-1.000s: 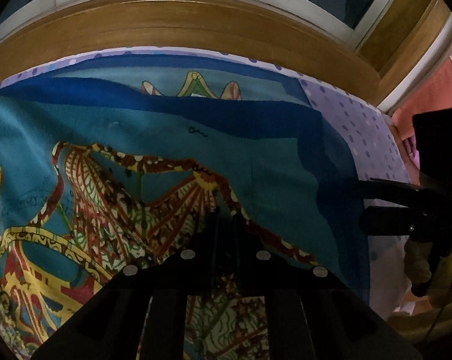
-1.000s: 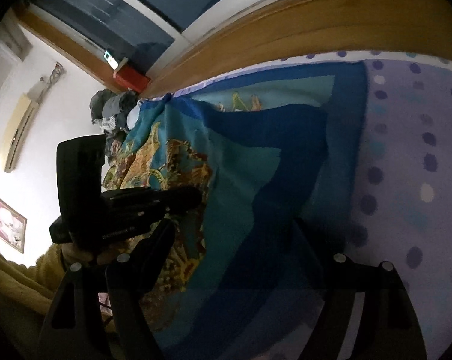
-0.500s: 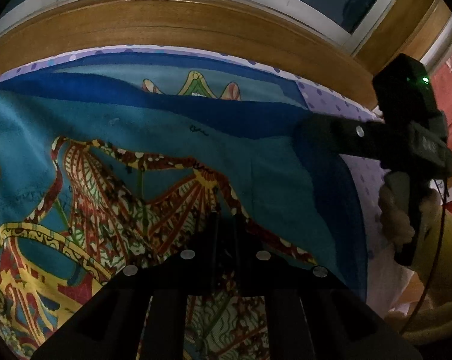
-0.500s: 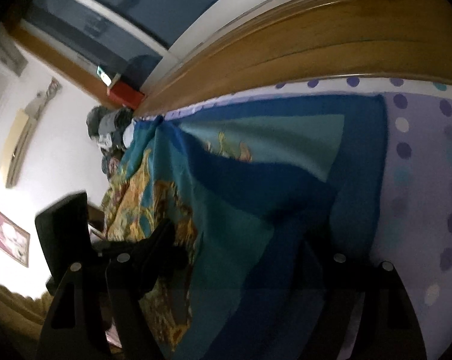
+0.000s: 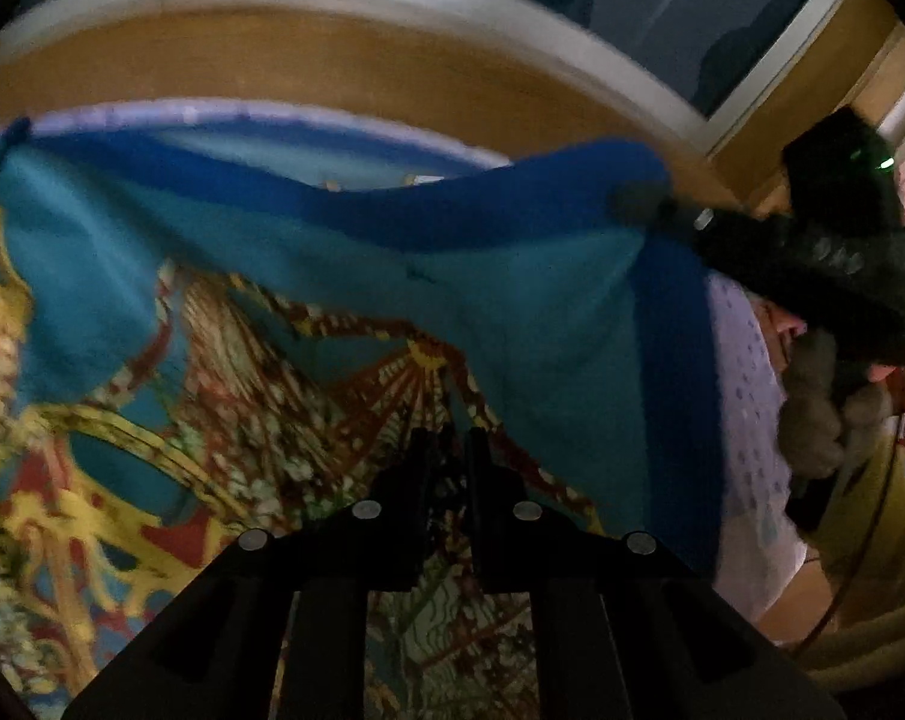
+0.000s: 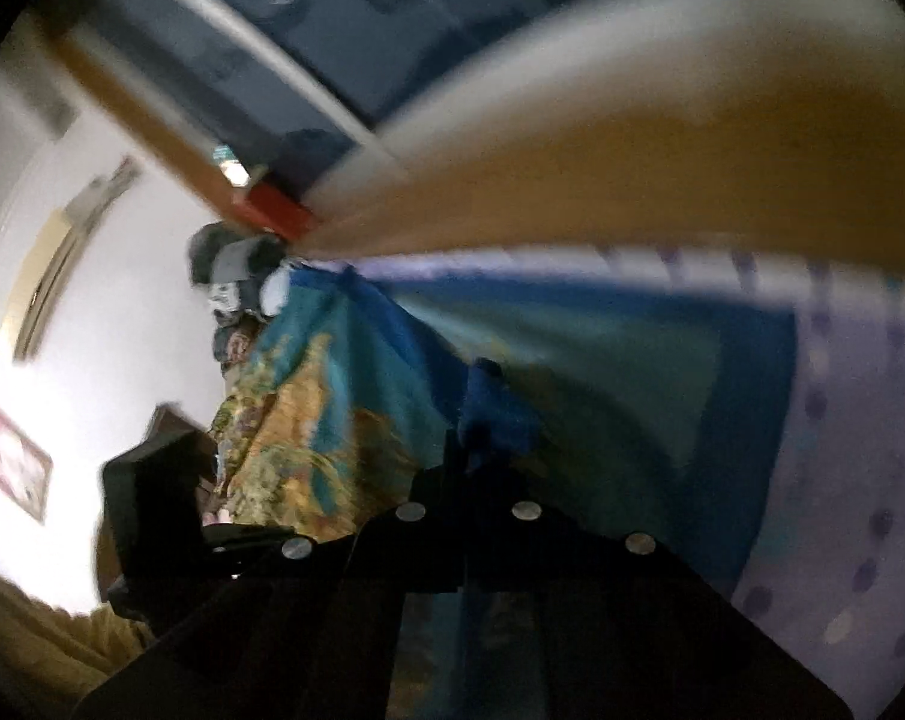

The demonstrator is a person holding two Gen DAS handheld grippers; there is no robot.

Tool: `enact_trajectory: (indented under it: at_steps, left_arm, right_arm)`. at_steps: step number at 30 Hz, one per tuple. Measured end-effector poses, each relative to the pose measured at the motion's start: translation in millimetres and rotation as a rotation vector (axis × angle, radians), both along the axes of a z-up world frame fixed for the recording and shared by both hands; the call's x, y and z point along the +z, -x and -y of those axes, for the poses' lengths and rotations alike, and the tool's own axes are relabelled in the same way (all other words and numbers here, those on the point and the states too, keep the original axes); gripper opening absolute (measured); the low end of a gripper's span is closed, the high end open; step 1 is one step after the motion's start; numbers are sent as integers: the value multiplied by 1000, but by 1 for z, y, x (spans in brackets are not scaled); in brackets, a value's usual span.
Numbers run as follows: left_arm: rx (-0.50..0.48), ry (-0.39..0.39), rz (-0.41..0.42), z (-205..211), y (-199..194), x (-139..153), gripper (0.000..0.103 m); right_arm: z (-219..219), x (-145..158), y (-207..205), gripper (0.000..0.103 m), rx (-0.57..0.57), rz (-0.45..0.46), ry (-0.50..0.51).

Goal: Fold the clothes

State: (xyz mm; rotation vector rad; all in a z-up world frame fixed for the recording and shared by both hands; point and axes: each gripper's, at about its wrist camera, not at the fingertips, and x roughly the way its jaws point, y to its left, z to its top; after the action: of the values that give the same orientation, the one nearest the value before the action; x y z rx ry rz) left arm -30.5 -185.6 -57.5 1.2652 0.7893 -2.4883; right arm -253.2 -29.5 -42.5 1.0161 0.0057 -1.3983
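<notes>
A teal cloth [image 5: 512,300] with a dark blue border and a red and yellow pattern lies spread over a bed. My left gripper [image 5: 449,438] is shut on its patterned near edge, and the fabric bunches between the fingertips. At the upper right of the left wrist view my right gripper [image 5: 632,204] is shut on the blue border, which it holds up off the sheet. In the right wrist view, blurred by motion, a tuft of that blue cloth [image 6: 488,384] sticks up from my right gripper [image 6: 470,438].
A lilac dotted sheet [image 6: 842,420] covers the bed to the right of the cloth. A wooden ledge [image 5: 332,60] with a window above runs along the far side. A pile of clothes [image 6: 236,276] sits at the bed's far left end. A yellow sleeve [image 5: 872,570] shows at the right.
The right gripper went from wide open to shut on the cloth's blue border and lifted it off the sheet. The left gripper, still shut on the cloth, rose slightly.
</notes>
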Motion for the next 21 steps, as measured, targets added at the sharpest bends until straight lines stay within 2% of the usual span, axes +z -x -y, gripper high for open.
enact_trajectory:
  at_steps: [3,5,9,11,14,16,21]
  left_arm:
    - [-8,79,-39,-4,2,24,9]
    - [-22,94,-53,-6,7,28,12]
    - [-55,53,-24,-9,23,9,14]
    - [-76,12,13,-13,31,-8,14]
    - [-98,-19,53,-22,38,-27,14]
    - [-104,-9,36,-27,37,-27,14]
    - [-113,-42,48,-35,34,-28,14]
  right_arm:
    - [-1,38,4,0,-49,-134,61]
    - [4,42,18,0,-107,-216,37]
    - [21,6,47,0,-187,-287,-95]
    - [33,-26,58,0,-190,-292,-176]
    - [44,-58,61,0,-184,-307,-242]
    - [47,-63,59,0,-187,-335,-247]
    - [52,-62,56,1,-179,-386,-259]
